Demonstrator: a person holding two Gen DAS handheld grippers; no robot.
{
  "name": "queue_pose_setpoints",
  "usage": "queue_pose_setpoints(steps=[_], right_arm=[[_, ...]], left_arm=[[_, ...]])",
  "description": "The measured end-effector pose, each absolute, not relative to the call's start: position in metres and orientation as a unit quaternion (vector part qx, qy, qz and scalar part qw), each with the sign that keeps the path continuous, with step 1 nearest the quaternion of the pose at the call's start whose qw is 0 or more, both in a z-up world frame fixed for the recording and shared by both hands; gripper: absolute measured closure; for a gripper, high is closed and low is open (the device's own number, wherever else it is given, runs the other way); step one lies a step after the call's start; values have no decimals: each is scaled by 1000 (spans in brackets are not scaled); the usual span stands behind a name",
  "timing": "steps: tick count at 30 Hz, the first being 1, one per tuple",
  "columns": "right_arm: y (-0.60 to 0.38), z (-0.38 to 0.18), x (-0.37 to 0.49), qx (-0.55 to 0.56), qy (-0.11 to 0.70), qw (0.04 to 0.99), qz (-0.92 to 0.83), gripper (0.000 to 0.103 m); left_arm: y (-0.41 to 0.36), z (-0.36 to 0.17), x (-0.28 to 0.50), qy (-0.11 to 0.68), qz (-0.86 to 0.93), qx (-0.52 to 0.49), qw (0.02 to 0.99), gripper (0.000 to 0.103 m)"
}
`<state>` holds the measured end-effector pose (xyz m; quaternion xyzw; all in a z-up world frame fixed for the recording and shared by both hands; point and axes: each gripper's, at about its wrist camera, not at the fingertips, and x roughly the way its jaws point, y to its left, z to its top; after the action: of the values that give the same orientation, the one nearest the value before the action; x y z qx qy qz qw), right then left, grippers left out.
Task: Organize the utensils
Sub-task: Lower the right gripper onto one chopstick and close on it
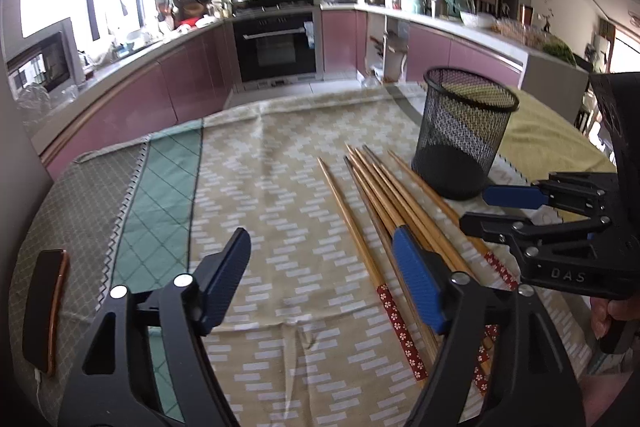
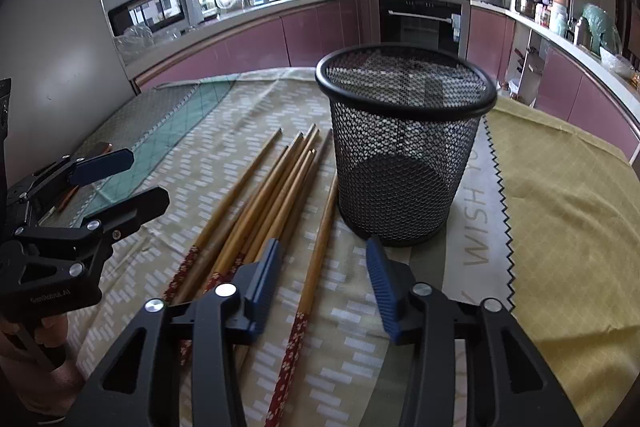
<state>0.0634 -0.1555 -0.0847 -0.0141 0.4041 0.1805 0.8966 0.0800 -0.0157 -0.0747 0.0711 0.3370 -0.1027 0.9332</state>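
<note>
From my left tongs (image 1: 320,279) I see both blue pads spread apart above the patterned cloth (image 1: 260,187), nothing between them. A loose bunch of wooden chopsticks (image 1: 372,195) lies just under the right pad, tips pointing away. The black mesh cup (image 1: 464,131) stands upright beside them, and my right tongs (image 1: 492,207) reach in near its base.

A patterned cloth (image 1: 280,163) covers the table; a dark phone (image 1: 44,311) lies near its left edge.
</note>
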Motion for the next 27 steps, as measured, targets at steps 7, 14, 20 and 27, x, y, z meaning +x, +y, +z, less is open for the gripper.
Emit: queue_pose_setpoints(steps=[7,14,20,27], right_arm=[[-151,-92,78,-21,428,887,172,65],[-143,-92,88,-32,431,886,166,71],[-150,-92,94,1,435,883,173,95],[-157,-86,89,30,430,882,193,97]], left_arm=[[-29,-93,107,384,-112,86,912,42],[-34,-111,136,427,-124,72,893,62],[-33,-110,137,429,-127,51,893,79],[-24,-104,131,429,-129,10,894,96]])
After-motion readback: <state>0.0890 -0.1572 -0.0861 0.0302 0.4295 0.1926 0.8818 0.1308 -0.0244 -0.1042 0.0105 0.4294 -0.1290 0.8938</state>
